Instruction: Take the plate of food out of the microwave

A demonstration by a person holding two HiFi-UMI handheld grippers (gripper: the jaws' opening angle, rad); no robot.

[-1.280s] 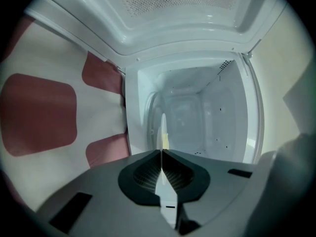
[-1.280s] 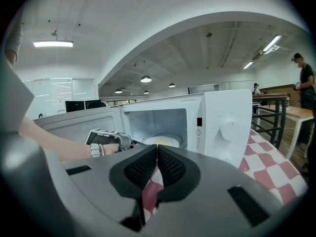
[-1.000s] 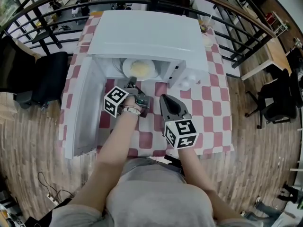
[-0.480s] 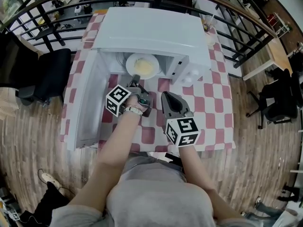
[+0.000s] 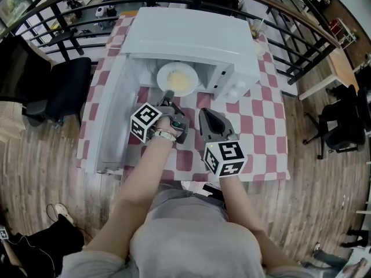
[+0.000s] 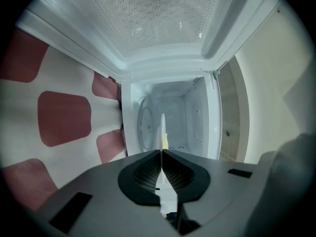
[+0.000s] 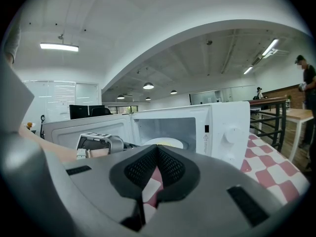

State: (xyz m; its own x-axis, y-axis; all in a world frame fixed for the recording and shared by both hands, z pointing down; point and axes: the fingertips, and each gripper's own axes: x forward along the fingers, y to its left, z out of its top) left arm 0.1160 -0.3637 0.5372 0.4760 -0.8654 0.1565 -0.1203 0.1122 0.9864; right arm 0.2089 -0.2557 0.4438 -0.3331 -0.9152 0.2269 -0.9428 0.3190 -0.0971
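Note:
A white plate (image 5: 177, 79) with yellow food sits at the mouth of the open white microwave (image 5: 191, 36), partly past its front edge. My left gripper (image 5: 168, 95) is shut on the plate's near rim. In the left gripper view, which is rolled sideways, the plate (image 6: 162, 132) shows edge-on, pinched between the jaws of the left gripper (image 6: 162, 152), with the microwave cavity (image 6: 192, 117) behind. My right gripper (image 5: 204, 113) hovers over the table right of the left one, shut and empty. In its own view the right gripper (image 7: 157, 151) faces the plate (image 7: 165, 142) inside the microwave (image 7: 222, 127).
The microwave door (image 5: 113, 114) stands swung open to the left. The table (image 5: 261, 126) has a red and white checked cloth. A black chair (image 5: 58, 88) stands left of it. A dark railing (image 5: 301, 39) runs behind and to the right.
The left gripper has drawn the plate a little further out of the microwave towards me. The right gripper stays shut beside it, hardly moved.

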